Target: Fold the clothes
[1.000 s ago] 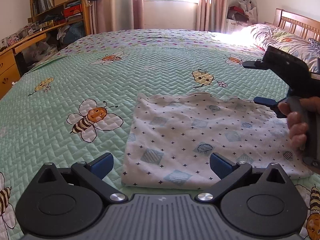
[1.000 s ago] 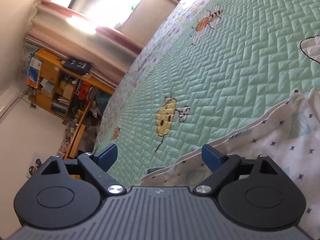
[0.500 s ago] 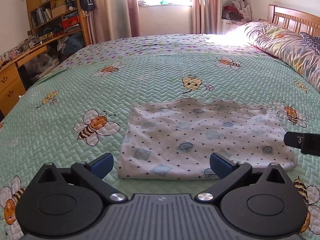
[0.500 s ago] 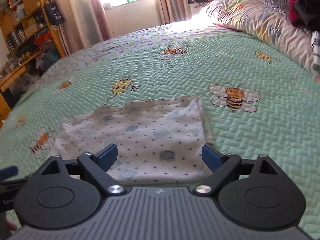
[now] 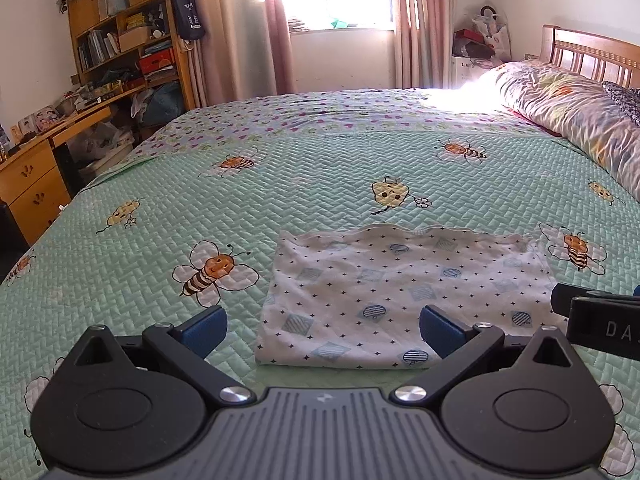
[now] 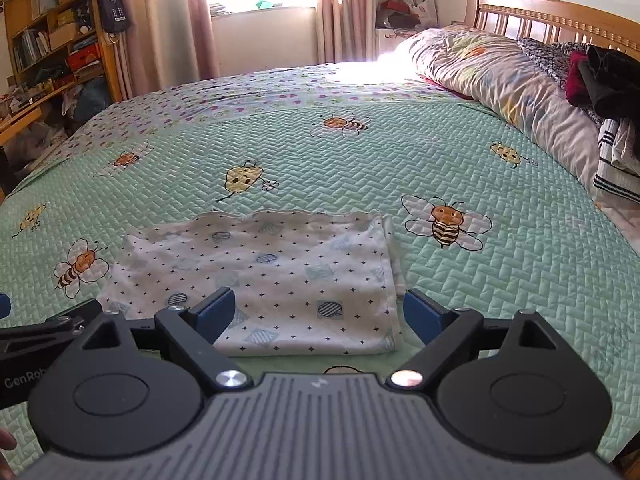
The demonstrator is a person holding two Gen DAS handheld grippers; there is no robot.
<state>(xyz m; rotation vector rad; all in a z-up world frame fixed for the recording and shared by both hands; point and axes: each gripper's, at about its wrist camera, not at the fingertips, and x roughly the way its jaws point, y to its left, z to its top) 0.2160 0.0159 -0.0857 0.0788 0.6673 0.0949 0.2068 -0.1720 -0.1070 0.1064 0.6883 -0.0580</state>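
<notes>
Left hand-held gripper (image 5: 322, 334) is hovering w/ blue pads wide apart, nothing between them; it's looking down at the near edge of the folded cloth (image 5: 404, 296). Right hand-held gripper (image 6: 318, 316) is hovering alongside, pads likewise spread & empty, over the cloth's near right corner. Neither is touching fabric.

The cloth, white w/ small dots & blue patches, is lying flat on the bed (image 5: 320, 176) as a neat rectangle, near side toward both cameras, far edge a bit wavy. Judging by the doubled layers at the right edge, at least one fold is done; another halving may be left, or this piece may be finished; can't tell which.

Around: bee-print green quilt is carrying the cloth, nothing else near it. A rumpled duvet (image 6: 500, 68) is lying along the headboard side, w/ a pile of other clothes (image 6: 600, 92) on it, well apart, prob. still waiting to be folded. Bookshelf & desk (image 5: 52, 152) are standing off to the left. Nothing is blocking the way to the cloth.
</notes>
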